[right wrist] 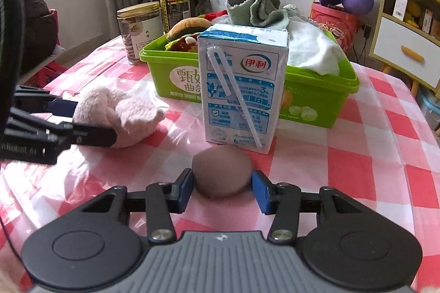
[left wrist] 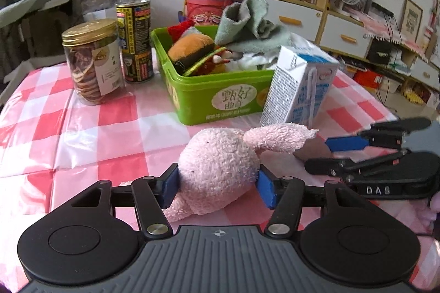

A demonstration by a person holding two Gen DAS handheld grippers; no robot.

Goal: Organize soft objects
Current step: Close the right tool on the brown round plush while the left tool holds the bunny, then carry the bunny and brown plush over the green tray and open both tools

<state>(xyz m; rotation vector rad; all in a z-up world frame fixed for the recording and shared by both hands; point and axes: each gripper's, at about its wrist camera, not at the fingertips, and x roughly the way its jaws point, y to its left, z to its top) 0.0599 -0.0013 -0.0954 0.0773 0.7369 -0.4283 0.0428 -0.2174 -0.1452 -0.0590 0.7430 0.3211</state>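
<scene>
Left wrist: left gripper [left wrist: 217, 183] apparently around pink plush [left wrist: 217, 163]

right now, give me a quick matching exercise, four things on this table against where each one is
Things:
1. pink plush toy
2. brown egg-shaped squishy
3. plush burger
4. milk carton

Places:
A. inside the green box
B. standing upright in front of the green box
C. between the pads of the left gripper
D. on the checked tablecloth, between the pads of the right gripper

Pairs: 1-C, 2-D, 3-A, 4-B
</scene>
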